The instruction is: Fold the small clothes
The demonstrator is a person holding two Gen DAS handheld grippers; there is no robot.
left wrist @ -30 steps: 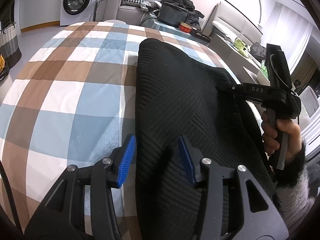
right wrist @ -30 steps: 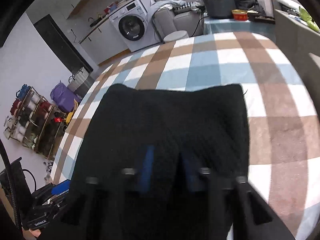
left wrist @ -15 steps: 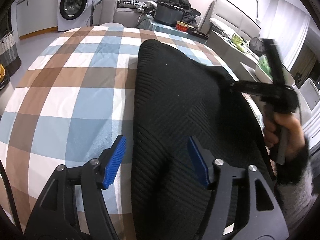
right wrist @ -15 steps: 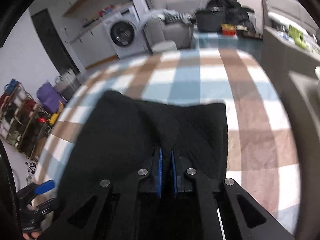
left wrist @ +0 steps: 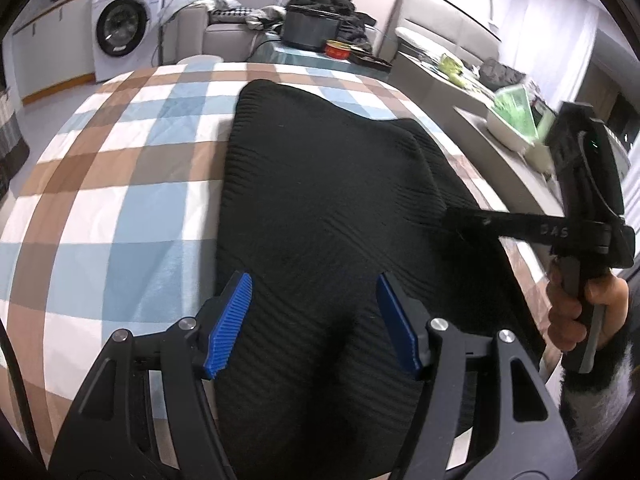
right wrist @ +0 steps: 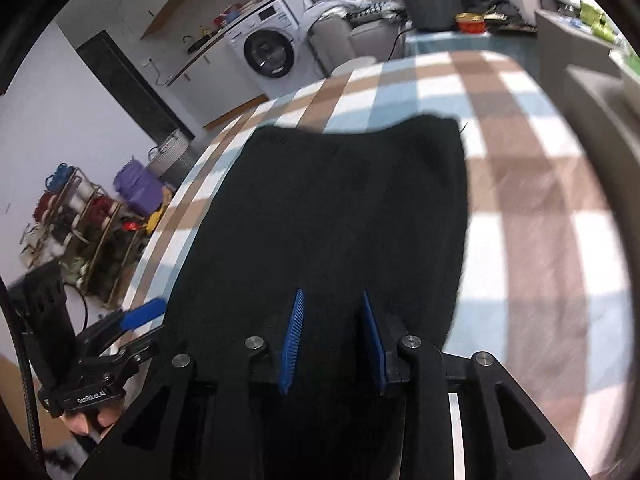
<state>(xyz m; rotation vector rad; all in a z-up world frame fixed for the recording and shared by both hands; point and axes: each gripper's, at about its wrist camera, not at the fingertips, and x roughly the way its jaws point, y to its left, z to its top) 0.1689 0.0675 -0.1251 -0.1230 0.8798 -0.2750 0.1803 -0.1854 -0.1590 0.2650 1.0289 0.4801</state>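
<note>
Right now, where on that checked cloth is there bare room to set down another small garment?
The checked cloth is bare on the washing machine side of the black knit garment, and across its far end. Nearer the grey counter only a thin strip remains.

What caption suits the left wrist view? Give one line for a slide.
Open left gripper above a black knit garment on a checked cloth, right gripper at its far edge.

Right gripper (right wrist: 334,340) fingers have just parted over black knit garment (right wrist: 352,208).
</note>
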